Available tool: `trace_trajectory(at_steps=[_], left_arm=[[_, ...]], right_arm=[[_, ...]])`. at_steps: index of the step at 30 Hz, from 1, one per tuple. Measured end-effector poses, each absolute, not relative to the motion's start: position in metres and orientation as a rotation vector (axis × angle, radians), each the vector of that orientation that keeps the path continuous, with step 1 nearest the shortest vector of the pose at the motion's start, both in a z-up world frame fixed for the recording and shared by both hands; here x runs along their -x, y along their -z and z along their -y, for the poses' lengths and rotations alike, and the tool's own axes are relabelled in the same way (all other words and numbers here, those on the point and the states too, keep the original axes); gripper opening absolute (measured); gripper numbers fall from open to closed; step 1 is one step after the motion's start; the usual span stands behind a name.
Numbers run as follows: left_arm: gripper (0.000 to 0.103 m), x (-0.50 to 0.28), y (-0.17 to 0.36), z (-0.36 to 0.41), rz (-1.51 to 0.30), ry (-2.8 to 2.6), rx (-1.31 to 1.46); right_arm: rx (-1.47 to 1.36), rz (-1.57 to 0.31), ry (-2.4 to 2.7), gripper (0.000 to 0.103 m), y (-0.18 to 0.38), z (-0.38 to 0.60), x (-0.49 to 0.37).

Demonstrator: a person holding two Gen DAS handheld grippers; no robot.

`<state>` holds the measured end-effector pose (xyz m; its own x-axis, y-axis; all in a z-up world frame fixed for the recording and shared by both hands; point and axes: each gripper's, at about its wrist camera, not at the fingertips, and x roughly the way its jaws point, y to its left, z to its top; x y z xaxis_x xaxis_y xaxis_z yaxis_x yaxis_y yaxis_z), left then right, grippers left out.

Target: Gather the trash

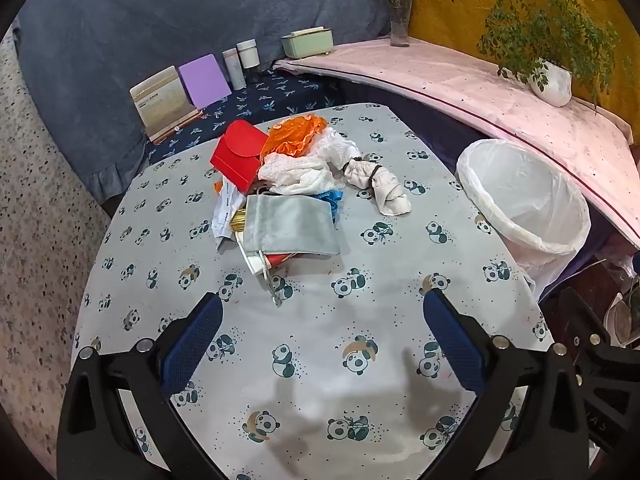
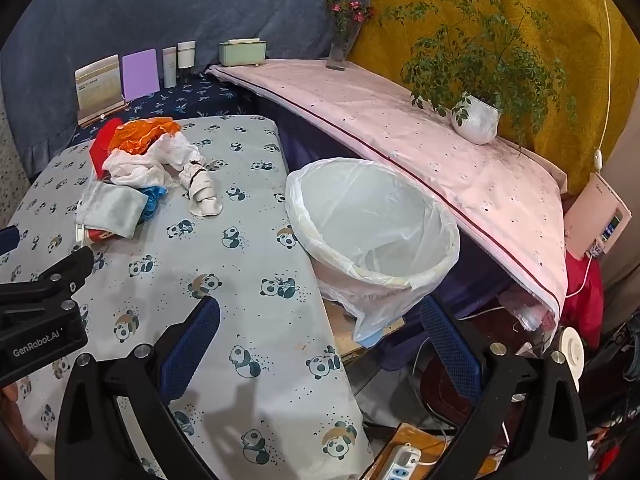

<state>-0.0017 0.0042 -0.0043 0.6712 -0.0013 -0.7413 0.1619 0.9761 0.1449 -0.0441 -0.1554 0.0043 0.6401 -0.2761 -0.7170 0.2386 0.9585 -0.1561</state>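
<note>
The left gripper point(image 1: 322, 336) tilts steeply down over the panda-print counter point(image 1: 320, 360), its jaws spread as wide as they go with nothing between them but bare cloth. The right gripper point(image 2: 320, 340) points down at much the same slant, jaws likewise fully apart and empty; its left jaw hangs over the counter and its right jaw past the counter's right edge, above the floor clutter and a power strip point(image 2: 404, 464).

The trash pile point(image 1: 280, 184) lies ahead of the left jaws, well beyond their tips and slightly toward the left jaw: a red box point(image 1: 238, 156), orange plastic point(image 1: 294, 134), crumpled white paper point(image 1: 308, 168), a grey pouch point(image 1: 290, 226) nearest the jaws, and a tied-up white wad point(image 1: 380, 186) off toward the right jaw. From the right gripper the same pile sits far ahead and well left of its left jaw.

The lined trash bin point(image 2: 372, 220) stands just ahead of the right jaws, touching the counter's right edge, its mouth open and tipped toward the camera. In the left wrist view it lies ahead and outside the right jaw.

Between the left jaws and the pile the cloth is open. A pink-covered shelf point(image 2: 400, 120) with a potted plant point(image 2: 476, 120) runs behind the bin.
</note>
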Motion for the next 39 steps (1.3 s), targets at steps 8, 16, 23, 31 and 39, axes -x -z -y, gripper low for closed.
trace_trajectory(at_steps=[8, 16, 23, 31, 39], left_arm=[[0.096, -0.002, 0.001, -0.008, -0.837, 0.097, -0.186], [0.096, 0.000, 0.002, -0.010, -0.832, 0.098, -0.176], [0.096, 0.000, 0.002, -0.012, -0.832, 0.100, -0.160], [0.096, 0.000, 0.001, -0.012, -0.827, 0.095, -0.153], [0.096, 0.000, 0.001, -0.021, -0.829, 0.080, -0.143]], right_arm=[[0.054, -0.831, 0.287, 0.096, -0.004, 0.150, 0.043], [0.078, -0.830, 0.294, 0.096, -0.003, 0.145, 0.042], [0.083, -0.826, 0.299, 0.096, -0.004, 0.144, 0.043], [0.100, -0.824, 0.296, 0.096, -0.004, 0.138, 0.042], [0.106, -0.817, 0.291, 0.096, -0.006, 0.134, 0.043]])
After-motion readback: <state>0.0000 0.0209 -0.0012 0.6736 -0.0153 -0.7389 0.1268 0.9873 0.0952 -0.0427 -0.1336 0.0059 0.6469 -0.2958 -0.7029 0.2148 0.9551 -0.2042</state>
